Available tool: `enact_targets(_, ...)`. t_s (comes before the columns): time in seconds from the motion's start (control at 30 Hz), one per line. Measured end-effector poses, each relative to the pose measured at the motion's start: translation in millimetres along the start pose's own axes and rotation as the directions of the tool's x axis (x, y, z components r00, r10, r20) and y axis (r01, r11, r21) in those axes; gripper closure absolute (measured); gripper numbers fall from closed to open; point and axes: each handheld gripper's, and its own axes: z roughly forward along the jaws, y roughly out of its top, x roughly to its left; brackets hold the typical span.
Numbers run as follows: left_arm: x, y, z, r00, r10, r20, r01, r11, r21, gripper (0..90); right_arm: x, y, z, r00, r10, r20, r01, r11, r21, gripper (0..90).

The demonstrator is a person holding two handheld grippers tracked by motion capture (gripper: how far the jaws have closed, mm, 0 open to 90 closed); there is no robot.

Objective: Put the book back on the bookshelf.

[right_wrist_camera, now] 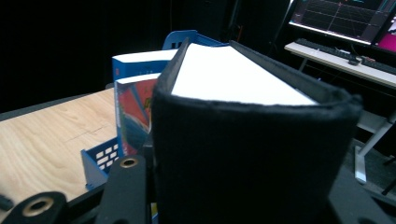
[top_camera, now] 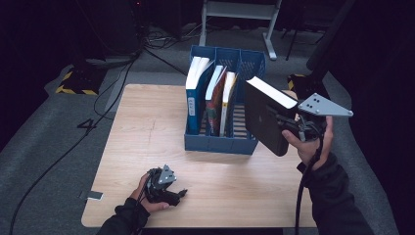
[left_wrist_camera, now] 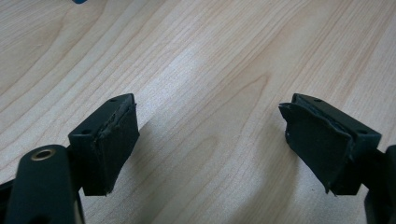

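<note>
My right gripper point(top_camera: 286, 125) is shut on a thick black book point(top_camera: 264, 115) with white page edges, held upright in the air just right of the blue file rack point(top_camera: 220, 143). In the right gripper view the black book's spine point(right_wrist_camera: 247, 154) sits between the jaws, white pages on top, with the blue rack point(right_wrist_camera: 100, 161) behind it at the left. My left gripper point(top_camera: 181, 193) rests low on the wooden table point(top_camera: 147, 127) near its front left edge, open and holding nothing. Its pads point(left_wrist_camera: 116, 140) stand wide apart over bare wood.
The blue rack holds a blue binder point(top_camera: 195, 98) at the left and upright books point(top_camera: 220, 100) in the middle slots; its right slot point(top_camera: 240, 120) has room. A cable point(top_camera: 306, 186) trails from my right gripper. Beyond the table are a grey carpet, cables and a desk frame point(top_camera: 240, 12).
</note>
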Motion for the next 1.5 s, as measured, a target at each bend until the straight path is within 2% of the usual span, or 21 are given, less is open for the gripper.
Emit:
enact_targets(0.27,0.0,0.0,0.0,1.0000,-0.001,0.000,0.001,1.0000,0.000,17.7,-4.8,0.8,20.8,0.9985,0.034,0.042,-0.034,0.9994,-0.006,53.6)
enact_targets(0.4,0.0,0.0,0.0,1.0000,0.000,0.000,0.000,1.0000,-0.001,17.7,-5.1,1.8,29.0,0.9978,0.047,0.046,-0.047,0.9989,0.000,53.6)
enact_targets(0.83,-0.1,0.0,-0.1,1.0000,0.006,0.001,-0.006,1.0000,0.000,17.8,-11.6,-3.6,46.3,0.9912,0.089,0.098,-0.090,0.9959,0.006,53.6)
enact_targets(0.97,-0.2,0.0,0.0,1.0000,0.008,0.003,-0.008,1.0000,-0.001,17.8,-17.1,-4.8,53.3,0.9871,0.115,0.111,-0.115,0.9933,-0.001,53.6)
enact_targets(1.07,-0.2,0.0,-0.1,0.9999,0.011,0.006,-0.011,0.9999,0.000,17.8,-20.2,-4.1,61.1,0.9810,0.142,0.133,-0.141,0.9899,-0.016,53.6)
enact_targets(1.17,-0.5,0.0,-0.1,0.9998,0.015,0.009,-0.015,0.9999,-0.001,17.8,-21.9,-3.1,69.8,0.9779,0.145,0.150,-0.143,0.9894,-0.023,53.6)
enact_targets(1.33,-0.7,-0.2,-0.1,0.9998,0.017,0.011,-0.017,0.9998,-0.002,17.8,-26.3,-3.0,85.1,0.9683,0.192,0.160,-0.190,0.9814,-0.031,53.6)
enact_targets(1.5,-1.0,-0.3,-0.2,0.9997,0.019,0.014,-0.019,0.9998,-0.002,17.8,-27.0,-4.8,100.0,0.9615,0.210,0.177,-0.208,0.9777,-0.028,53.6)
